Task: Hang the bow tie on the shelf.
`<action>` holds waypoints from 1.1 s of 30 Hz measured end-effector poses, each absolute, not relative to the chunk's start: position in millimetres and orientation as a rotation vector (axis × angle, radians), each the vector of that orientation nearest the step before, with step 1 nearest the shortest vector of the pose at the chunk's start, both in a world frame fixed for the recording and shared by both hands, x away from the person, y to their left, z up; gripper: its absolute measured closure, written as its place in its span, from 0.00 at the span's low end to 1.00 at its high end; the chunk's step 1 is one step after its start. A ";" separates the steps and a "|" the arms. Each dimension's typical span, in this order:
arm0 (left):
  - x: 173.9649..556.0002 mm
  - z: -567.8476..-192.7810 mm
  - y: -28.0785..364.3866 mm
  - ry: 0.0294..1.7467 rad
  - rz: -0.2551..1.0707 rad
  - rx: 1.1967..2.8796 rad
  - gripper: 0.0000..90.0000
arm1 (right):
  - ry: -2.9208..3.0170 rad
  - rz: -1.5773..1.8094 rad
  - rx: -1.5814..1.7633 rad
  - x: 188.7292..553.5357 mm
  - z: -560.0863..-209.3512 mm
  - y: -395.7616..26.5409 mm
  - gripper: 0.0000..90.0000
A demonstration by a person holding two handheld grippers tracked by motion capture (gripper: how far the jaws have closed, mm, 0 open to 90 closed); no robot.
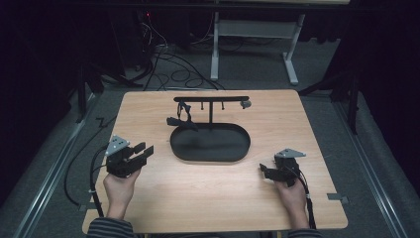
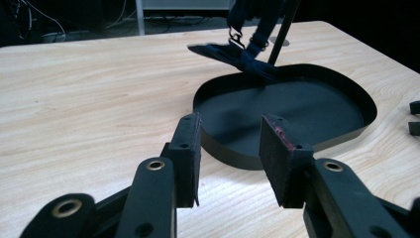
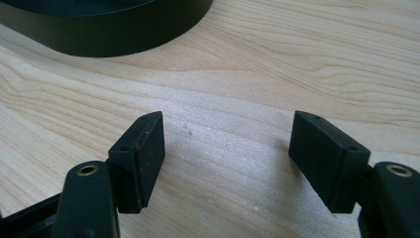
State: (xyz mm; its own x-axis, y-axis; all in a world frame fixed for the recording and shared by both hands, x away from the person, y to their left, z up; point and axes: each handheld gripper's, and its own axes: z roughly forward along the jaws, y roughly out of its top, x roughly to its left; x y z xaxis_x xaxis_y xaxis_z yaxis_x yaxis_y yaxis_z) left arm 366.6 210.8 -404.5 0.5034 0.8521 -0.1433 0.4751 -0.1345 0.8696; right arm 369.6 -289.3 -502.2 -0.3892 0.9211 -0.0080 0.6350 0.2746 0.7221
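Left tool is standing partly open at the lower left of the high view, jaws apart with nothing between them; in the left gripper view its pads are framing the near rim of the tray. Right tool is resting at the lower right of the high view, jaws spread wide and gripping nothing; in the right gripper view its pads are hovering just over bare wood. Each tool is being held by a hand entering from the bottom edge. The tray, a dark oval, is lying at the centre of the counter, between the two tools and apart from both. A rack is rising from the tray's far side, and a dark strap is hanging from its left end, its lower end draping over the tray's rim.
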 end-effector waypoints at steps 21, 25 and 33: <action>361.6 -425.1 214.7 1.165 0.434 1.773 0.66 | 2.123 0.899 1.402 369.6 -502.2 -289.3 0.35; 361.4 -430.9 213.9 1.171 0.421 1.785 0.66 | 2.122 0.899 1.402 369.6 -502.2 -289.3 0.35; 360.5 -442.6 211.9 1.192 0.395 1.786 0.66 | 2.122 0.899 1.402 369.6 -502.2 -289.3 0.35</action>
State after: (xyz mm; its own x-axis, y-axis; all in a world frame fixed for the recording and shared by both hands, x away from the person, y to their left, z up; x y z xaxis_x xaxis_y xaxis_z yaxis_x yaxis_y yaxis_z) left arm 360.5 211.9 -442.6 0.4788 0.8517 -0.2132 0.5555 -0.1058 0.8248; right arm 369.6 -289.3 -502.2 -0.3892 0.9211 -0.0083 0.6349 0.2748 0.7221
